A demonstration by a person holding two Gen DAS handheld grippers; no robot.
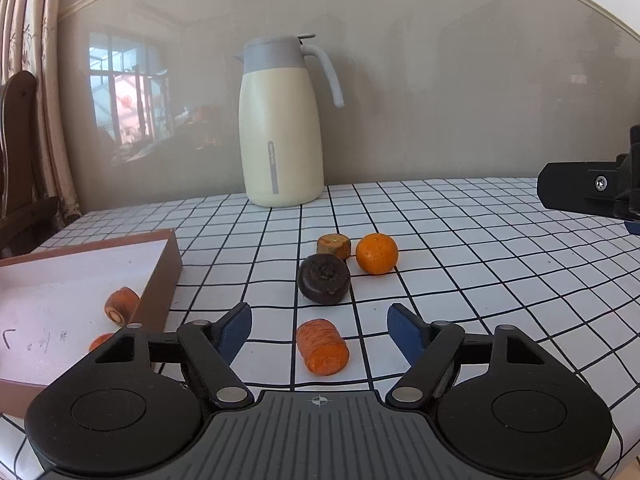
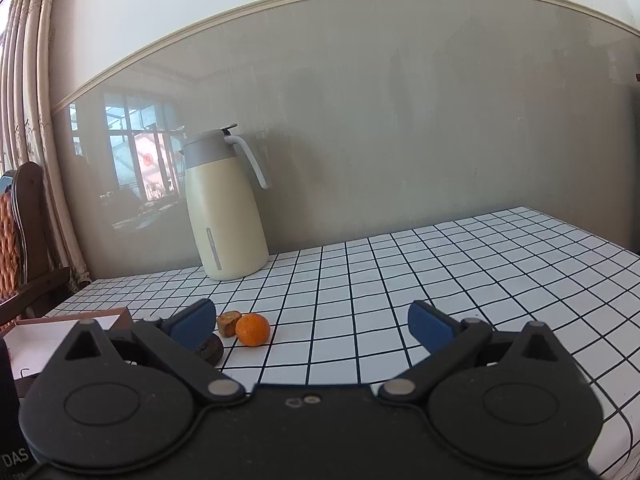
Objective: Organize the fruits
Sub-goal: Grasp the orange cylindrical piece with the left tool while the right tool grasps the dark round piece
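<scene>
Left tongs (image 1: 320, 330) part open, blue pads either side of an orange carrot chunk (image 1: 323, 346) lying on the checked surface (image 1: 480, 280). Pads clear of it on both sides, nothing gripped.

Right tongs (image 2: 312, 322) spread wide, nothing between them, hanging over bare surface. In the left wrist view one of their black fingers pokes in at the right edge.

Beyond the carrot chunk: dark round piece (image 1: 324, 279), then a small brownish chunk (image 1: 334, 245) and a mandarin (image 1: 377, 253) side by side, near each other; can't tell if they touch. From the right wrist view the dark piece is half hidden behind the left pad.

Shallow brown box (image 1: 160, 280) with white inside sits left of the loose pieces. One carrot piece (image 1: 121, 306) lies in it near its right wall; a second orange bit (image 1: 100, 340) shows just behind the tongs' body, mostly hidden.

Cream thermos jug (image 1: 280, 132) with grey lid stands upright at the back against the wall, well apart from the fruit.
</scene>
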